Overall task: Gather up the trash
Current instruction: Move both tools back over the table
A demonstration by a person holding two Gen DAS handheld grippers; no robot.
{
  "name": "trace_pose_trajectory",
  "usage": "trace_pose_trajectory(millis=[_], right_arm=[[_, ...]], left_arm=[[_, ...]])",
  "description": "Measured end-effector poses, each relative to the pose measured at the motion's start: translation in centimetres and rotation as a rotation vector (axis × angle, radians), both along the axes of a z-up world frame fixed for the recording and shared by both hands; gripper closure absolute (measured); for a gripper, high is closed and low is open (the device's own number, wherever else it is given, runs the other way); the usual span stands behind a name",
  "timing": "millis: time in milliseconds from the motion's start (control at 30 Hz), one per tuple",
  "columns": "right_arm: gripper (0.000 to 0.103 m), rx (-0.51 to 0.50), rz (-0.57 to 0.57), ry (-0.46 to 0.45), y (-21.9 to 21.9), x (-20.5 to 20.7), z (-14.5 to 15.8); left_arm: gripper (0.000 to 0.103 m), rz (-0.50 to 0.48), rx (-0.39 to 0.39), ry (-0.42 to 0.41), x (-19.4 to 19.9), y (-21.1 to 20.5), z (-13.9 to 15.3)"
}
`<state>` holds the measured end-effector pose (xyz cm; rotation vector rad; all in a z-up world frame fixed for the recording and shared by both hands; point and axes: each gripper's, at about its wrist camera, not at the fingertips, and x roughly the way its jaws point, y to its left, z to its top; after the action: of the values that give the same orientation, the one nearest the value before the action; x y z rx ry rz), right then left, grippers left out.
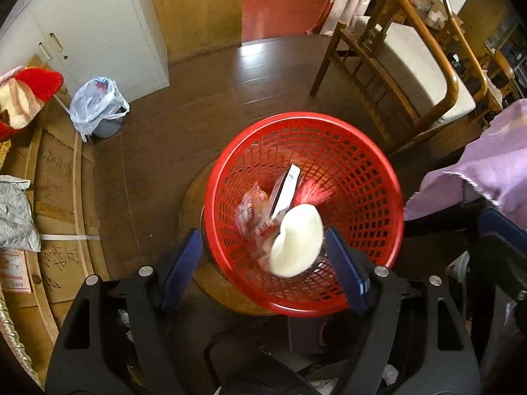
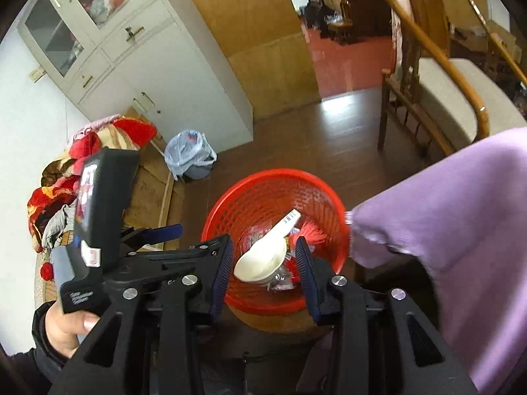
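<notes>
Left gripper (image 1: pixel 263 263), blue ribbed pads spread wide, empty, above the red plastic lattice basket (image 1: pixel 362 171). Right gripper (image 2: pixel 265 279) likewise parted over the basket (image 2: pixel 230 204). Inside the basket: a smooth cream bowl (image 1: pixel 296 243), blurred; a flat white box (image 1: pixel 286 191); crinkled wrappers (image 1: pixel 253 210). Basket rests on a round wooden stool (image 1: pixel 217 283). Nearby: purple cloth (image 2: pixel 444 230), bag-lined bin (image 1: pixel 98 108), wooden chair (image 1: pixel 411 75). Handwriting on cardboard (image 1: pixel 56 177) illegible.

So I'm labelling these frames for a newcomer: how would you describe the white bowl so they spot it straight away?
Find the red mesh basket standing on a round wooden stool on the dark wood floor. Inside it, among crumpled wrappers and a flat white box standing on edge, the white bowl lies nearest the open left gripper. It is the only smooth, rounded, cream-white piece there.
</notes>
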<state>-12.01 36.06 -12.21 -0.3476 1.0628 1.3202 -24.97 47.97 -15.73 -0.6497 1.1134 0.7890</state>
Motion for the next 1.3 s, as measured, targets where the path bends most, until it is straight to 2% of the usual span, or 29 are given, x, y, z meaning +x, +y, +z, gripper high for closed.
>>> trace_pose_trajectory(millis=[233,300,433,500,633,800,967,1233,1300], right_arm=[[0.064,0.073,-0.046,-0.078,-4.9,0.3,4.2],[0.060,0.093,-0.075,-0.103,-6.6,0.5,5.4],[0.055,0.129,-0.169,-0.190,-12.0,1.8,8.0],[0.050,0.140,-0.240,-0.214,-15.2,3.0,9.2],[0.047,0.129,-0.384,-0.284,-21.5,5.1,10.5],[0.041,0.104,-0.622,-0.344,-30.0,8.1,11.8],[0.041,0.124,-0.807,-0.350,-38.0,10.5,12.3],[0.040,0.112,-1.062,-0.344,-47.5,11.9,11.0],[0.035,0.126,-1.127,-0.340,-49.8,12.0,10.6]], left_arm=[[0.028,-0.049,0.048,-0.077,0.8,-2.0,3.9],[0.028,-0.085,0.060,-0.113,1.3,-3.1,5.3],[0.028,-0.228,0.086,-0.236,3.1,-7.1,9.1],[0.028,-0.284,0.090,-0.272,4.2,-9.0,10.5],[0.023,-0.403,0.075,-0.336,7.3,-13.5,12.7],[0.023,-0.564,0.065,-0.373,13.0,-19.8,14.5],[0.021,-0.725,0.057,-0.395,18.3,-26.9,15.6],[0.020,-0.920,0.043,-0.383,24.9,-36.1,15.0],[0.018,-0.967,0.039,-0.377,26.2,-38.5,14.7]])
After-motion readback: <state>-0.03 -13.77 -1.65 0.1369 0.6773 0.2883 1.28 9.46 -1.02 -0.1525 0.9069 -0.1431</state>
